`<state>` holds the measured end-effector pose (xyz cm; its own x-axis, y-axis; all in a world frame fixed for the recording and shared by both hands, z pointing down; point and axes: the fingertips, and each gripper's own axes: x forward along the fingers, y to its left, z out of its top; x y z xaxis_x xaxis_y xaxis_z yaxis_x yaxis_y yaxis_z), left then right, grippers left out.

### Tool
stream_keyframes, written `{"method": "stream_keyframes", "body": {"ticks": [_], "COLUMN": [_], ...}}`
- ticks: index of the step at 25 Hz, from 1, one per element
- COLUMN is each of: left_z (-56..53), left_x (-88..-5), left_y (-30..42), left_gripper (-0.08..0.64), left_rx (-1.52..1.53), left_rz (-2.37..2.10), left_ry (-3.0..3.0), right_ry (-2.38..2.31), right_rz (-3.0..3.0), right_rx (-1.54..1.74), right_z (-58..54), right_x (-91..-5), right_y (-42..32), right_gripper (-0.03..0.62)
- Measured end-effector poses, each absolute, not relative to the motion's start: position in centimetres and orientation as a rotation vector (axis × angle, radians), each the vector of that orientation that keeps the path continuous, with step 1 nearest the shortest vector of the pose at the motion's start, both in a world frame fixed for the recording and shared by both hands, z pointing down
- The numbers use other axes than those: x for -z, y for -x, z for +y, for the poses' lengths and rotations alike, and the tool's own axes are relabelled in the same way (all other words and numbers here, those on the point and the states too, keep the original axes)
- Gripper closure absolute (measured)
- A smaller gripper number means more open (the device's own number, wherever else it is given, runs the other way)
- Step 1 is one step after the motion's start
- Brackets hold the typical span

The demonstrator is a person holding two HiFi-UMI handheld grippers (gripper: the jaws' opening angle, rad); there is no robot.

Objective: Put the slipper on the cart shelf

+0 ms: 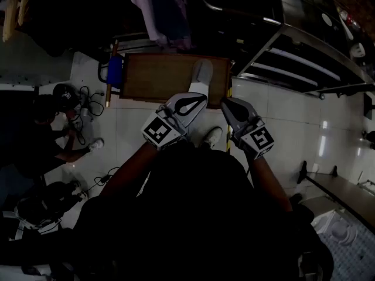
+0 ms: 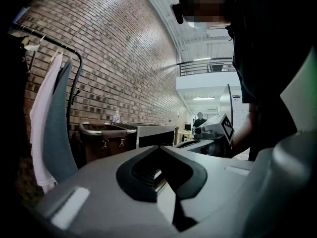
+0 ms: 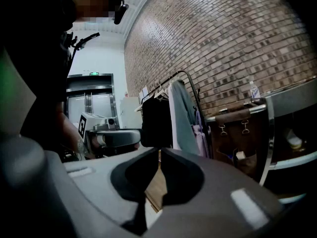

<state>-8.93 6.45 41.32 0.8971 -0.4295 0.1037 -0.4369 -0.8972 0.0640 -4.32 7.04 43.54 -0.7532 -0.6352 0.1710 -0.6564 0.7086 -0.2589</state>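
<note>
The grey slipper (image 1: 203,71) lies on a brown wooden board (image 1: 152,78) on the floor, close to the board's right edge. In the head view its near end is overlapped by the left gripper (image 1: 199,98), and I cannot tell whether they touch. The left gripper and the right gripper (image 1: 227,105) both have their jaws brought together with nothing between them. Right of the board stands the steel cart (image 1: 304,57), its shelves facing open pale tiles (image 1: 281,110). Hanging clothes (image 1: 167,10) crowd the board's far edge. Cables (image 1: 88,101) and a crouching person (image 1: 41,139) fill the floor at left.
</note>
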Motion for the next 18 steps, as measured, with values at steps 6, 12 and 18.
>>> {"method": "stream_keyframes", "body": {"ticks": [6,12,18], "left_z": [6.5,5.5,2.5], "left_x": [-41.9,-42.9,-43.5], "left_y": [7.8,8.4,9.7], "left_gripper": [0.558,0.558,0.558], "left_rx": [-0.179,-0.198,-0.196], "left_rz": [-0.725,-0.721,-0.641], "left_ry": [-2.933,-2.944,-2.942], "right_ry": [-1.006,-0.975,-1.008], "right_rz": [-2.817,-2.714,-2.527], "right_rx": [-0.522,-0.66,-0.982], "right_z": [6.6,5.6,3.6], "right_x": [-47.0,-51.5,-58.4], "right_y": [3.0,3.7,5.4], "right_gripper": [0.584,0.575,0.478]}}
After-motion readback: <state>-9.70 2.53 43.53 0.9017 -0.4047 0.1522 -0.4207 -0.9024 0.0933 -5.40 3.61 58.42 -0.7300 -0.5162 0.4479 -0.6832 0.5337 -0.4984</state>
